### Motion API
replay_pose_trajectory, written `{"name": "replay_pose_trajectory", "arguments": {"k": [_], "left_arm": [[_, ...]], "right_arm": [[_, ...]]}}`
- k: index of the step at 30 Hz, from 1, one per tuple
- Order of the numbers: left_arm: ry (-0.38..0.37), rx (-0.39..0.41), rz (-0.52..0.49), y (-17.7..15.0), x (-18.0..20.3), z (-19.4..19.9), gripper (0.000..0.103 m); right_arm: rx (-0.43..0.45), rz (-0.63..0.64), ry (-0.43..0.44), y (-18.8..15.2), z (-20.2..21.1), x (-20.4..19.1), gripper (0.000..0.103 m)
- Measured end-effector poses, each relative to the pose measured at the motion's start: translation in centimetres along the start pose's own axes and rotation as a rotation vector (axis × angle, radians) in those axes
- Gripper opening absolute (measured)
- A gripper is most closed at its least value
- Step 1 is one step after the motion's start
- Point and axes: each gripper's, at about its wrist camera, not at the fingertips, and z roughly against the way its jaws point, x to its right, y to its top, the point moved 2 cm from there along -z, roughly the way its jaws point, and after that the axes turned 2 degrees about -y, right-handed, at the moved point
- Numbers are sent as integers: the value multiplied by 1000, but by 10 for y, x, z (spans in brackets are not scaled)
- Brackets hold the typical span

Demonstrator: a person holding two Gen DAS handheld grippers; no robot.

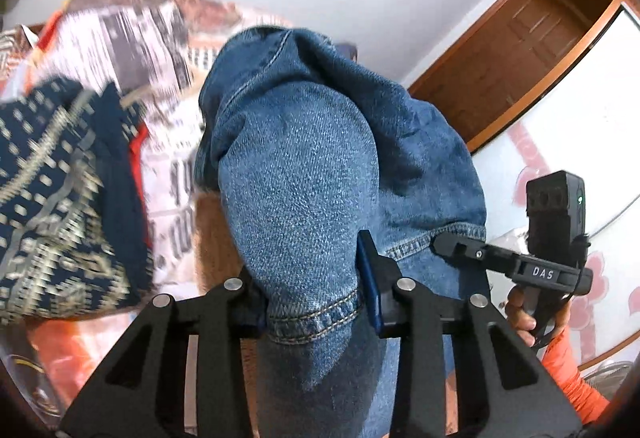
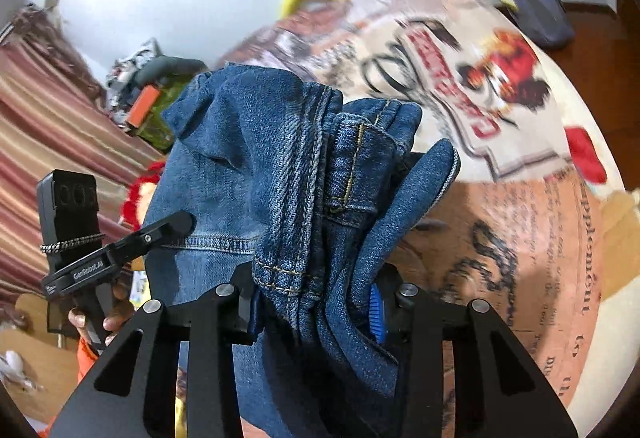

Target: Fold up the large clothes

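Note:
A pair of blue denim jeans (image 1: pixel 304 173) hangs bunched between both grippers, lifted off the bed. My left gripper (image 1: pixel 316 302) is shut on a stitched hem of the jeans. My right gripper (image 2: pixel 316 302) is shut on a thick bundle of the jeans' seams and waistband (image 2: pixel 304 197). The right gripper also shows in the left wrist view (image 1: pixel 456 242), touching the denim's hem at the right. The left gripper shows in the right wrist view (image 2: pixel 176 226) at the left, against the denim.
A pile of patterned clothes (image 1: pixel 80 157) lies at the left. A printed bedsheet (image 2: pixel 500 157) spreads below and to the right. A wooden door (image 1: pixel 512 49) stands at the upper right. A striped curtain (image 2: pixel 48 125) hangs at the left.

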Motion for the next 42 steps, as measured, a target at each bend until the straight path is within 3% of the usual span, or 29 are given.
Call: {"name": "replay_pose_trajectory", "arguments": {"k": [9, 12, 17, 25, 30, 34, 39, 42], "left_arm": [[66, 139, -54, 39, -21, 99, 35], [115, 173, -72, 48, -39, 125, 35], [173, 207, -12, 62, -93, 143, 35], [256, 206, 105, 66, -189, 133, 35], [342, 158, 119, 58, -237, 97, 36], [414, 151, 98, 48, -253, 81, 45], [503, 160, 38, 39, -234, 83, 51], [552, 138, 11, 28, -224, 87, 59]], "right_arm": [[74, 87, 96, 24, -4, -78, 36], [70, 108, 126, 35, -24, -102, 36], [36, 128, 164, 51, -73, -133, 36], [-53, 86, 212, 68, -167, -158, 36], [-95, 43, 140, 61, -228, -145, 37], [-126, 42, 108, 58, -248, -129, 42], [-122, 95, 56, 51, -236, -135, 49], [-92, 159, -28, 42, -227, -139, 52]]}}
